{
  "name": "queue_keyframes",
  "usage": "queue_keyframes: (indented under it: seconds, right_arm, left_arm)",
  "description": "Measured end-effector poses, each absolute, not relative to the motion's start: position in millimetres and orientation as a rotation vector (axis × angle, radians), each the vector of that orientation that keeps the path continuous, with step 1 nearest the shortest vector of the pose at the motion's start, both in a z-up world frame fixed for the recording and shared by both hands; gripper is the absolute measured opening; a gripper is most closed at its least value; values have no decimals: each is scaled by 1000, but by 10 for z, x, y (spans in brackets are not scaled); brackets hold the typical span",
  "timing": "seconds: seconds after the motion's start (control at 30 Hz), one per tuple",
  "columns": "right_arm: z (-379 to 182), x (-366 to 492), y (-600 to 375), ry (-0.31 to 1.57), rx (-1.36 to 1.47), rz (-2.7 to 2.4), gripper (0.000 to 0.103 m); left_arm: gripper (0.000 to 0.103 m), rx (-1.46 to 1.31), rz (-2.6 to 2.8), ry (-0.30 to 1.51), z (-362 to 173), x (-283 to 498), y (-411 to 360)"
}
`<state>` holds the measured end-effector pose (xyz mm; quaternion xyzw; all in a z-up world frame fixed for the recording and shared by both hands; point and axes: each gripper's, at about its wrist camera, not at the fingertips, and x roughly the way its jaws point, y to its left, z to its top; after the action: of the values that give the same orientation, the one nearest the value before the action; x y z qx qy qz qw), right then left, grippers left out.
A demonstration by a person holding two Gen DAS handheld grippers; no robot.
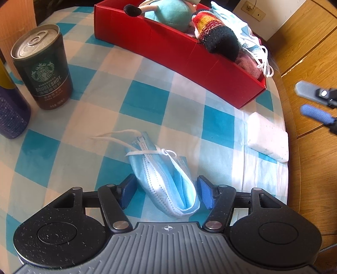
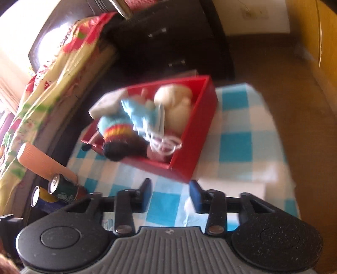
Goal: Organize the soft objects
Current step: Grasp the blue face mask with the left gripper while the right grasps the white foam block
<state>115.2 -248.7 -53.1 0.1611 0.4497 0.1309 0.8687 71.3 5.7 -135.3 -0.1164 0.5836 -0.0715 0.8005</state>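
Note:
A folded blue face mask (image 1: 166,177) tied with its ear loops lies on the checkered cloth, between the open jaws of my left gripper (image 1: 166,194); the pads stand on either side of it, apart from it. A red box (image 1: 179,54) behind holds a teal plush (image 1: 168,14), a striped knit sock (image 1: 214,31) and another mask (image 1: 250,42). A white sponge (image 1: 267,137) lies near the table's right edge. My right gripper (image 2: 170,194) is open and empty, above the cloth in front of the red box (image 2: 193,134); it also shows in the left wrist view (image 1: 311,103).
A Starbucks can (image 1: 44,67) and a purple container (image 1: 10,113) stand at the left. The right wrist view shows both cans (image 2: 61,189), an orange cylinder (image 2: 40,162), a bed with a floral cover (image 2: 48,71) and a dark cabinet (image 2: 168,42). Wooden floor lies to the right.

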Motion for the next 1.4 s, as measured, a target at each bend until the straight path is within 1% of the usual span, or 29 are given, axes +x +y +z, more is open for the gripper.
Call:
queue_keyframes:
  seconds: [0.03,0.07,0.13,0.17,0.33,0.6,0.7,0.83,0.87,0.9,0.93,0.97,1.0,1.1,1.17,1.23,1.3,1.37,1.4]
  right_arm:
    - [-489,1135,-2490,891,268,252,55]
    - [-470,1131,-2464,848,158,229,62]
    - [-528,1135,-2341,838,-63,230,65]
    - [-594,1137,-2304,860,-153,278,65]
    - [-944,1144,-2180,949,-406,438,65]
    - [-1150,1294,-2198,1001,-504,583,65]
    - [-1200,1265,-2138,1015,-492,664,66]
    - [-1328,1215,-2003,1015,-570,603,66]
    - [-1317,1226,-2015,1028,-549,598,62]
    - [-1306,1228,-2030,1046,-517,598,57]
    - [-1294,1227,-2051,1065,-473,596,46]
    - [-1287,1218,-2068,1084,-430,586,36]
    - [-1286,1202,-2086,1096,-388,566,34]
    - [-1260,1127,-2103,1119,-310,521,25]
    - [-1229,1084,-2109,1133,-249,511,16]
    - [-1217,1063,-2111,1151,-192,494,11]
    - [-1225,1039,-2088,1159,-167,474,8]
    - [-1203,1023,-2093,1166,-117,472,2]
    - [-1183,1015,-2099,1167,-88,480,1]
  left_arm:
    - [63,-248,-155,1255,-1361,715,51]
    - [63,-246,-159,1257,-1368,716,42]
    - [63,-235,-164,1256,-1378,714,22]
    - [63,-230,-167,1256,-1379,712,17]
    - [63,-224,-182,1256,-1388,708,17]
    - [66,-230,-219,1276,-1396,712,42]
    - [66,-259,-221,1278,-1400,693,95]
    - [64,-285,-173,1271,-1393,715,76]
    - [60,-280,-158,1267,-1387,725,64]
    - [53,-271,-143,1261,-1377,734,50]
    - [48,-260,-133,1255,-1372,742,39]
    - [43,-250,-129,1252,-1369,750,29]
    - [38,-245,-127,1250,-1367,753,23]
    - [31,-241,-133,1250,-1360,727,10]
    - [29,-232,-151,1252,-1350,699,-12]
    - [28,-216,-155,1247,-1343,674,-34]
    - [27,-217,-153,1243,-1331,667,-14]
    - [27,-231,-161,1233,-1285,666,19]
    - [27,-240,-163,1223,-1239,658,46]
